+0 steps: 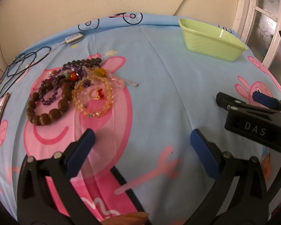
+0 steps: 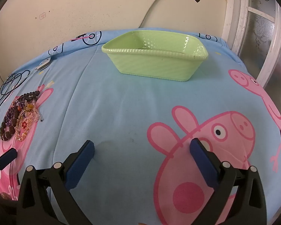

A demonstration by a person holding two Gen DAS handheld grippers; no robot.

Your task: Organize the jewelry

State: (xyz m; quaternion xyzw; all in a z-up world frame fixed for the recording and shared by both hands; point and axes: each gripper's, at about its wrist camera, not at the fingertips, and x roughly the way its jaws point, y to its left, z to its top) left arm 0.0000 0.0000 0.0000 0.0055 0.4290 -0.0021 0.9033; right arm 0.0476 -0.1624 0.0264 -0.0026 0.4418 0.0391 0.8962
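Your left gripper hangs wide open and holds nothing, just short of the jewelry pile on the blue cartoon sheet. Your right gripper is spread just as wide, also empty, facing the green basket, which looks empty from here and sits well apart from the pile, near the far edge of the surface.

The risk is in the tangle. The brown bead bracelet, the purple bead strand and the yellow bead bracelet overlap, with a small gold ring lying inside the yellow loop. Close on one strand and you will likely drag its neighbours along, then shed them on the way to the basket. The ring could get flicked aside or buried in the soft cloth. The sheet itself may bunch between the pads if you press down too hard. Loose black cables lie just beyond the pile; reaching past it could snag them.
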